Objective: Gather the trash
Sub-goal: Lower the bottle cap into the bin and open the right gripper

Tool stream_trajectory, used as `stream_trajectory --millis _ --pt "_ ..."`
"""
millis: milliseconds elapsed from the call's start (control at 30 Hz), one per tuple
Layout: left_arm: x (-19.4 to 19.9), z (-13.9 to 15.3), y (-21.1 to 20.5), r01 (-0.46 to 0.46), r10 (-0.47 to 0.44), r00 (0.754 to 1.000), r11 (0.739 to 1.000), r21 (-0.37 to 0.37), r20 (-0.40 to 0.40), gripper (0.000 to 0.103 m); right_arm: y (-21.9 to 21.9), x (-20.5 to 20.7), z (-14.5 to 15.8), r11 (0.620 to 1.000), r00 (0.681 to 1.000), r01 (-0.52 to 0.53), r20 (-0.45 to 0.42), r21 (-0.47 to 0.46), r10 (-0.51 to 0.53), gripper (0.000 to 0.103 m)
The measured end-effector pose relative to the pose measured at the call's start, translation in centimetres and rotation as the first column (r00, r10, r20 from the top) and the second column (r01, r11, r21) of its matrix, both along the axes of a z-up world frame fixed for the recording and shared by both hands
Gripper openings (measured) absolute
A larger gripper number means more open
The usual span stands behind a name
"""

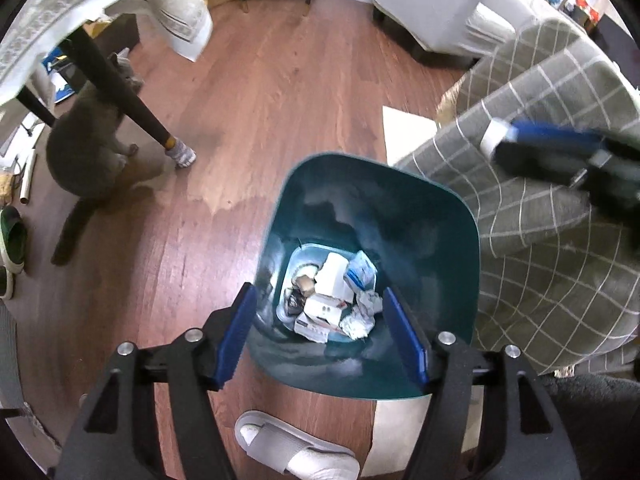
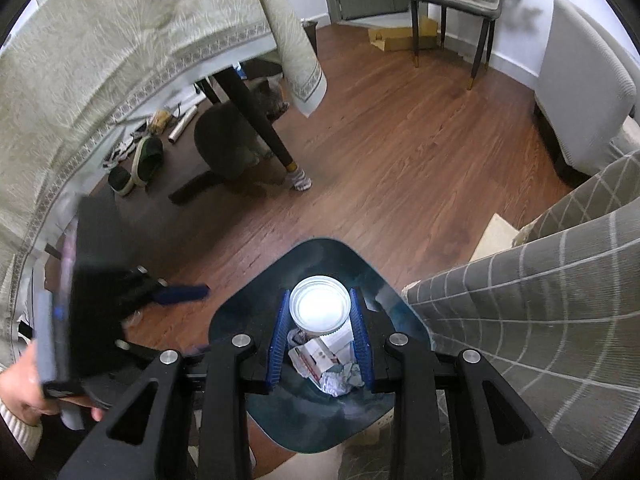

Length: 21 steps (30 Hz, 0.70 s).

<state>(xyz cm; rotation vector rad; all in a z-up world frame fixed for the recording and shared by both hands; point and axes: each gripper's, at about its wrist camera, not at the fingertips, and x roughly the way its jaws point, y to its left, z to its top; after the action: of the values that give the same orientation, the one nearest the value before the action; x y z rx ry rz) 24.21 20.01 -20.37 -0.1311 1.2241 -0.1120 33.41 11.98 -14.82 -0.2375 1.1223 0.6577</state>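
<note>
Right gripper [image 2: 320,320] clamps a round white-lidded cup [image 2: 319,305] over the teal plastic bin [image 1: 452,216]; only the left view shows the left gripper [image 1: 318,312] gaping empty.

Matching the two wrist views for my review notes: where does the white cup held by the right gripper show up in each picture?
Left wrist view: the white cup is at the right edge, in the blurred right gripper, in front of the grey checked cushion.
Right wrist view: the cup is centre, clamped between the blue pads, over the dark teal plastic bin.
Shared landmark: the teal bin with crumpled paper.
</note>
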Motion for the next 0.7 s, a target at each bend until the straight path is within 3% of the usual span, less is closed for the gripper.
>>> stream_trajectory --millis 300,700 --pt "-0.6 3.5 2.2 -0.068 0.067 0.992 0.998 0.007 0.111 0.068 1.2 0.6 -4.1 0.999 0.997 0.016 -0.079 -0.048 -0.02 0.03" --pt "-1.5 8.0 4.1 -0.122 0.132 0.967 0.991 -0.058 0.219 0.059 2.8 0.4 -10.7 0.987 0.982 -0.018 -0.19 -0.157 -0.012 0.03"
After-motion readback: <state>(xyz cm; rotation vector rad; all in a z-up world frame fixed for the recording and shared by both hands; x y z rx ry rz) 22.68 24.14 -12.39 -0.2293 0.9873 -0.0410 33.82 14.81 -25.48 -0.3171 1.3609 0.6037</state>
